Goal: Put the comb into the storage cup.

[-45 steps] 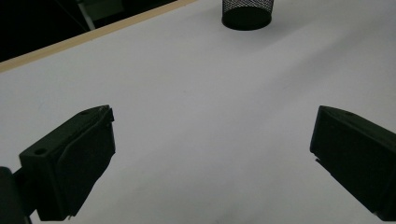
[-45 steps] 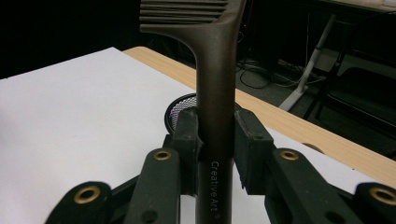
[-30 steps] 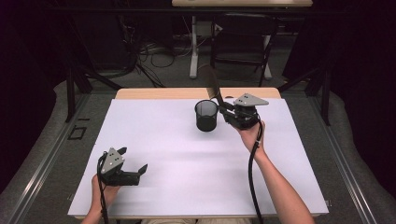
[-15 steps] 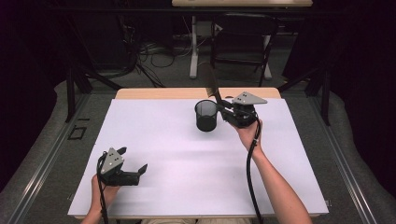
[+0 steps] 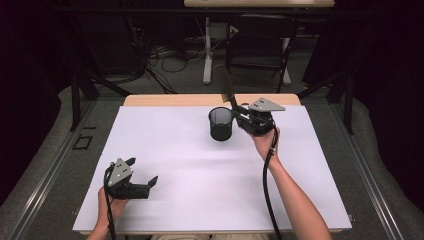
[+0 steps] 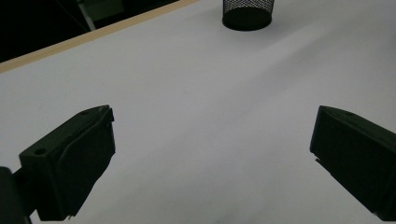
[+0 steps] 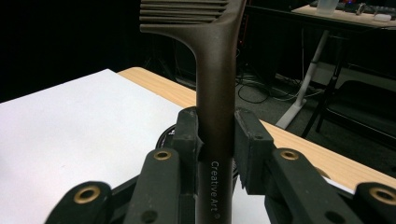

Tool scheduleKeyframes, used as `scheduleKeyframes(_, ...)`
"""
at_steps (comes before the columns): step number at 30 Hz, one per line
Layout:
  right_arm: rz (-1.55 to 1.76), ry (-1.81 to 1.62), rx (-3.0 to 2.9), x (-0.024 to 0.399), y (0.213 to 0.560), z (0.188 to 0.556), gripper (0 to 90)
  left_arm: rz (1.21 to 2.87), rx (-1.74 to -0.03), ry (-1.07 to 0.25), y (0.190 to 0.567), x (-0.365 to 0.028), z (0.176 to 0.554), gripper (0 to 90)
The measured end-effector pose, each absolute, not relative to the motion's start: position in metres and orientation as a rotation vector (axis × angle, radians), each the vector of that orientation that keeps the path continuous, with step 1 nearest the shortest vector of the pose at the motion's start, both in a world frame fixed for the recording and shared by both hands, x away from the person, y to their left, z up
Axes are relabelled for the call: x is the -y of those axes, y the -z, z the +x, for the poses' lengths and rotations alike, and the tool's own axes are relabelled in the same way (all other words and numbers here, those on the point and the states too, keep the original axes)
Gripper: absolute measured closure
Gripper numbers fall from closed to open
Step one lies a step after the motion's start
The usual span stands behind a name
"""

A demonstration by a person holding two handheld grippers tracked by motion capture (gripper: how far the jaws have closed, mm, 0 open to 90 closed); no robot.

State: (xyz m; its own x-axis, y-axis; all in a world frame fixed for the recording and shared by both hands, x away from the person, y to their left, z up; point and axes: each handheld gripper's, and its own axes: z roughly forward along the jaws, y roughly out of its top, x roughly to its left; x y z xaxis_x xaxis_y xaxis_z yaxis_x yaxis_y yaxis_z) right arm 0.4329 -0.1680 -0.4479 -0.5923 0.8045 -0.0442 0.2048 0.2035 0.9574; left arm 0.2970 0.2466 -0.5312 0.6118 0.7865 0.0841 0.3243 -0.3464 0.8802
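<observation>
Two tools over a white-covered desk [image 5: 165, 150]: the right tool [image 5: 239, 114] clamps a dark brown plastic comb [image 7: 212, 93] upright by its handle, just beside a black mesh cup [image 5: 220, 123]; the left tool [image 5: 142, 172] rests wide open, holding nothing
</observation>
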Motion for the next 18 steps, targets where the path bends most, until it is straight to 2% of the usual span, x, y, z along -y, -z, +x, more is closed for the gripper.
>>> scheduleKeyframes(18,0.943,-1.442,-1.883,0.1614,0.4488,0.4427,72.8,1.929,-0.882,-0.638,0.5312,-0.2467,0.2968,0.2)
